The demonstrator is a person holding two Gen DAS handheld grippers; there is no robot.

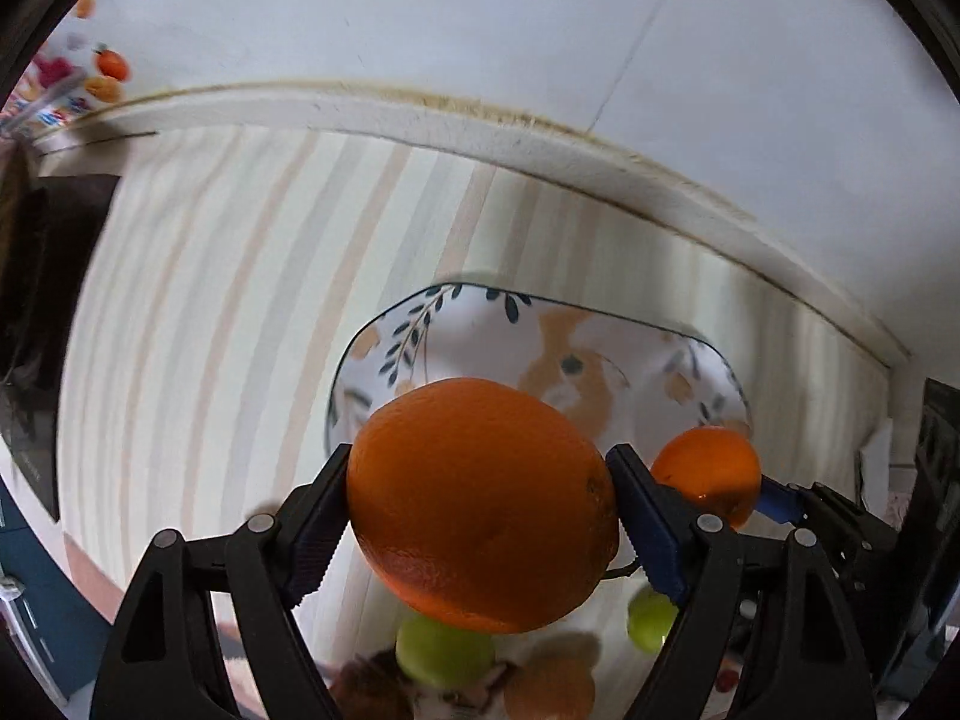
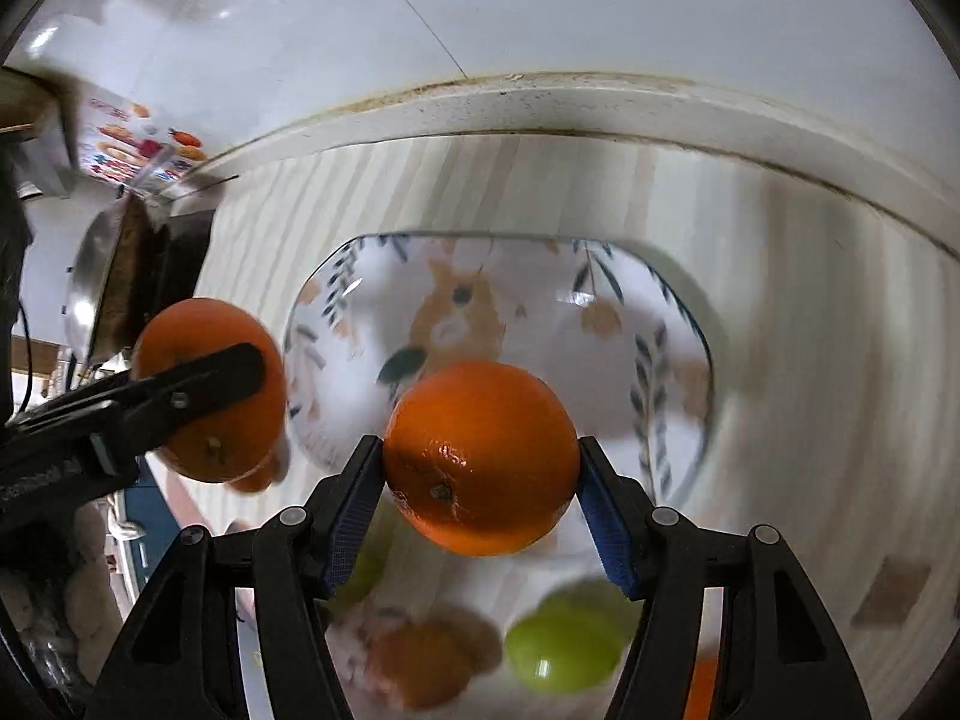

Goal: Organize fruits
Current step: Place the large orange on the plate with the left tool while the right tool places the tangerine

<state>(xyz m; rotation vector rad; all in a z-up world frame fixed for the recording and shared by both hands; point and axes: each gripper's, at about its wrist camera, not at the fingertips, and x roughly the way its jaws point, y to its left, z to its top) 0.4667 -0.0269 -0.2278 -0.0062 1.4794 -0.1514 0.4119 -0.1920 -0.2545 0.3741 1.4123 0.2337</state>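
Observation:
My left gripper [image 1: 480,516] is shut on a large orange [image 1: 480,504], held above the striped tablecloth in front of a white plate [image 1: 468,324] with a leaf and hamster print. My right gripper [image 2: 480,468] is shut on a second orange [image 2: 480,456], held above the near edge of the same plate [image 2: 540,300]. The right gripper's orange also shows in the left wrist view [image 1: 708,468]. The left gripper's orange also shows in the right wrist view [image 2: 210,384], left of the plate. The plate holds no fruit.
Green apples [image 1: 444,648] [image 2: 564,642] and another orange fruit [image 2: 426,666] lie below the grippers. A metal pan [image 2: 90,282] and dark block stand at the left. A white wall ledge [image 1: 420,114] borders the table at the back.

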